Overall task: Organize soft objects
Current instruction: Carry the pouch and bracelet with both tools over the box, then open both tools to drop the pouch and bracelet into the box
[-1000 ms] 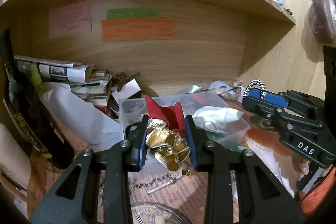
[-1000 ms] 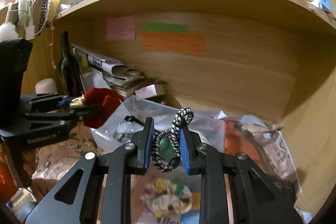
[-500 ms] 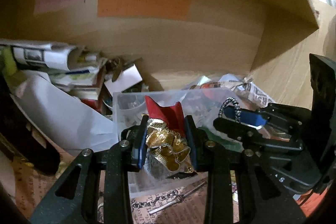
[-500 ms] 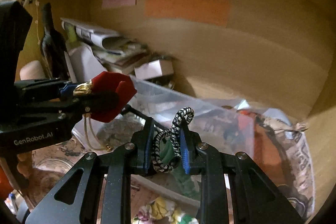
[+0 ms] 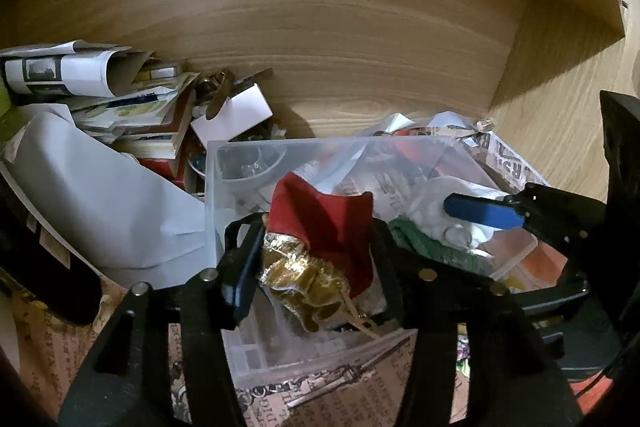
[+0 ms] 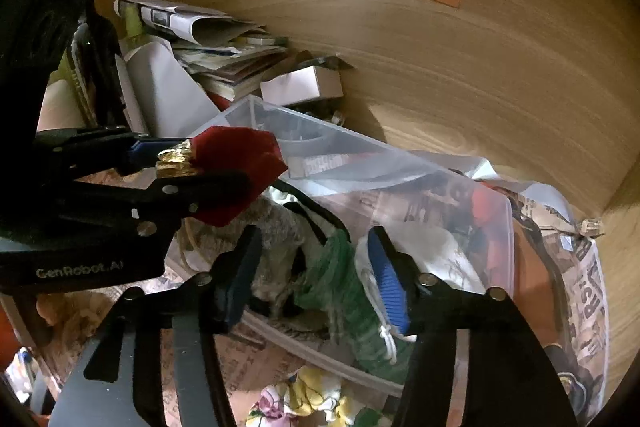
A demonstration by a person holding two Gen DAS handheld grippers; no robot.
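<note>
- My left gripper (image 5: 316, 267) has its jaws clamped on a red pouch (image 5: 320, 223), soft dark-red cloth with a crumpled gold trim (image 5: 298, 281) bunched at its mouth.
- The red pouch hangs just over the near-left corner of the clear bin (image 5: 214, 187), inside its rim line and above its contents.
- Its long axis runs along my jaws: the gold trim end faces back toward me, the red body points away, up toward the wooden back wall (image 5: 360, 59) behind the bin.
- A thin pale cord (image 5: 358, 315) trails from the gold trim, down toward the bin's near wall.
- My right gripper (image 6: 316, 279) has its jaws spread wide with nothing between them, low over the right half of the clear bin.
- Below those jaws, inside the bin, lie a green knitted cloth (image 6: 340, 291), a grey fuzzy piece (image 6: 280, 235) and white cloth (image 6: 444, 251); what the grey piece is, I cannot quite tell.
- A flowered rag (image 6: 304, 403) lies on the desk just in front of the bin.
</note>
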